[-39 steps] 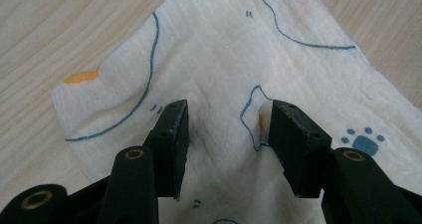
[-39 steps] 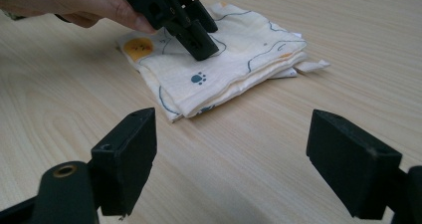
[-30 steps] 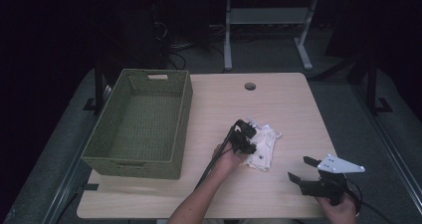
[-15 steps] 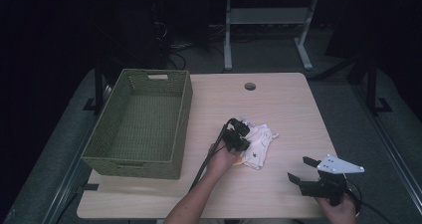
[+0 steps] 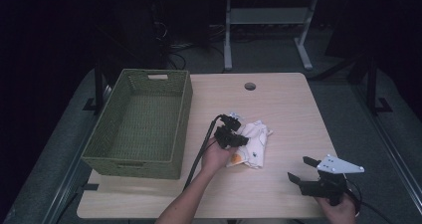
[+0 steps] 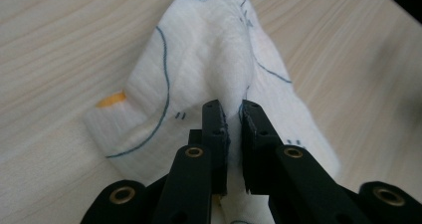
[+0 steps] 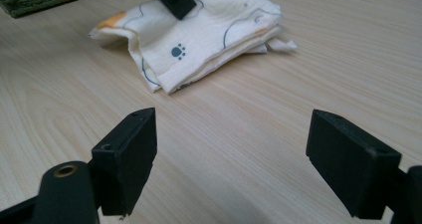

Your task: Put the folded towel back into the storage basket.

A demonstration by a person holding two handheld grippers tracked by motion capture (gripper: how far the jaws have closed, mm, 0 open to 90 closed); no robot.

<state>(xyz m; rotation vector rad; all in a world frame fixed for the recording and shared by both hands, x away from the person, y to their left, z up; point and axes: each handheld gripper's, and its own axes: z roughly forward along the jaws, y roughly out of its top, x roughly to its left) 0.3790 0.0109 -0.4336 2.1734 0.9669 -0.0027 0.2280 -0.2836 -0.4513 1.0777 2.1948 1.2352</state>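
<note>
Since a second ago my left gripper (image 5: pixel 238 133) has closed, pinching a raised fold of the paw-print cloth (image 5: pixel 253 143) lying just right of the green basket (image 5: pixel 139 127), while my right gripper (image 5: pixel 304 170) rests agape, well right of that basket.

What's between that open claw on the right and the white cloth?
Nothing but bare table, seen in the right gripper view, between the right gripper and the cloth.

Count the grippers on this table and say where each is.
2: the left gripper is at mid-table, pinching the white cloth; the right gripper is at the near right corner, open.
</note>
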